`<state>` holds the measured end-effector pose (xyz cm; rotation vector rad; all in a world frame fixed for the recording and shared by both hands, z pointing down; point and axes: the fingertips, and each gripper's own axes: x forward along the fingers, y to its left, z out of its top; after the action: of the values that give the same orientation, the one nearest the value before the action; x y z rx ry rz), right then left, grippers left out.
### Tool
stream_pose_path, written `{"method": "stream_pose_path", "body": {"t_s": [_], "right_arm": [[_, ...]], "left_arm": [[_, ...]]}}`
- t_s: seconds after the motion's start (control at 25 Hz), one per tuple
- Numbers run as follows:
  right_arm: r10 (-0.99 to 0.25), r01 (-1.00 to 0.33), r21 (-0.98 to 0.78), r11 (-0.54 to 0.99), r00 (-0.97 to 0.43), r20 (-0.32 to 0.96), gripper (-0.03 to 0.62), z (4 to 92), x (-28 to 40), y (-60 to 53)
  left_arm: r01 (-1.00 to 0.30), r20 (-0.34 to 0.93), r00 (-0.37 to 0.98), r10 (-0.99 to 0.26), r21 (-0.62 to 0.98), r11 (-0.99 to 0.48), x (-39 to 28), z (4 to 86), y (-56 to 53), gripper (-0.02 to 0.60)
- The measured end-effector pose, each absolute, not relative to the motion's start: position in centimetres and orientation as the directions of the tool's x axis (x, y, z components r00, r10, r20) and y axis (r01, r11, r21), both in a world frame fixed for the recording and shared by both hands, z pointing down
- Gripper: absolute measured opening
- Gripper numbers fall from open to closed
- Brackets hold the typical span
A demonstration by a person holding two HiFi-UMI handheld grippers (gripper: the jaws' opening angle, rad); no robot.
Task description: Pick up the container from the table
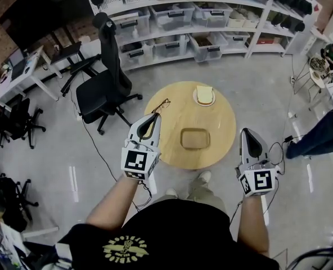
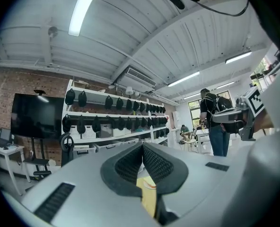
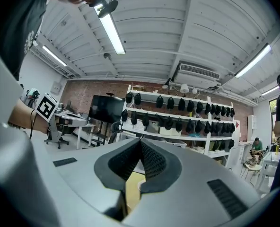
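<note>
A shallow tan container (image 1: pixel 195 138) lies near the middle of a round wooden table (image 1: pixel 223 106). My left gripper (image 1: pixel 154 116) hangs over the table's left edge, shut and empty, its tips a short way left of the container. To the right of the table my right gripper (image 1: pixel 246 131) is held level over the floor, shut with nothing in it. In the left gripper view the jaws (image 2: pixel 142 148) meet at the tips, with a strip of the table (image 2: pixel 148 200) showing below. The right gripper view shows its jaws (image 3: pixel 140 143) closed the same way.
A plate with a sandwich (image 1: pixel 204 95) sits at the table's far side and a pair of glasses (image 1: pixel 161 104) lies at its left edge. A black office chair (image 1: pixel 106 83) stands left of the table. Shelves with bins (image 1: pixel 172 16) line the back wall. Another person (image 1: pixel 321 131) stands at the right.
</note>
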<state>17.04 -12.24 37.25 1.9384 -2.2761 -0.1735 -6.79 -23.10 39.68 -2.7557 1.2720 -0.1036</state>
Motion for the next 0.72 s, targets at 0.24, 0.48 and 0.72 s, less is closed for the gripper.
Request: {"method": "stream_pose_path", "body": {"t_s": [0.24,0.48,0.72], "right_arm": [[-0.985,-0.972,0.158,0.174,-0.171,0.030,0.014,37.6,17.3,-13.6],[-0.978,-0.965,0.158,0.210,-0.208,0.030,0.014,38.1,17.7,-15.8],[-0.973,-0.962,0.142,0.232,-0.227,0.046,0.014,38.2,17.9,-17.9]], "left_arm": [[-0.772,0.021,0.626,-0.779,-0.122,-0.624,-7.2,39.8,-23.9,0.018],[-0.789,0.024,0.603,-0.797,-0.125,-0.601,-7.1,39.7,-25.2,0.018],[-0.801,0.042,0.587,-0.808,-0.116,-0.588,-6.7,40.2,-26.5,0.018]]}}
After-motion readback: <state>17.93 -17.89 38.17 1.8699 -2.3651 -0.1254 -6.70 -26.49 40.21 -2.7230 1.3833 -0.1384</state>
